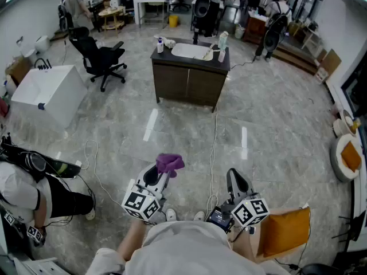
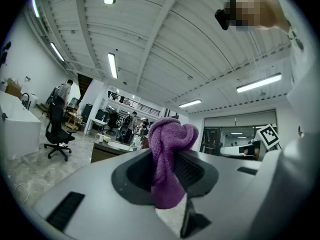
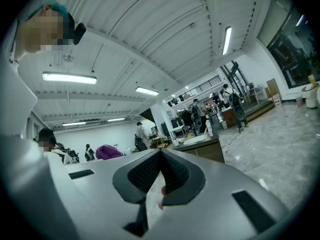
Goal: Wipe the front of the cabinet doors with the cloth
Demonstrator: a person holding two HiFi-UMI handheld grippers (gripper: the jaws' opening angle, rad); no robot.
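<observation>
A purple cloth (image 1: 170,163) is pinched in my left gripper (image 1: 159,173), bunched above the jaws; in the left gripper view the cloth (image 2: 169,159) stands up between them. My right gripper (image 1: 235,179) is shut with nothing in it, its jaws meeting at the tips (image 3: 160,154). Both are held low, close to my body, pointing forward. The dark wooden cabinet (image 1: 190,83) with two front doors stands well ahead across the floor, a white sink (image 1: 192,51) set in its top. The purple cloth (image 3: 108,151) also shows at the left of the right gripper view.
Bottles (image 1: 222,40) stand on the cabinet top. A black office chair (image 1: 98,57) and a white box-shaped unit (image 1: 48,93) are to the left. A cable (image 1: 214,136) runs along the grey marble floor from the cabinet. A person (image 1: 26,188) crouches at left; an orange cushion (image 1: 285,228) lies at right.
</observation>
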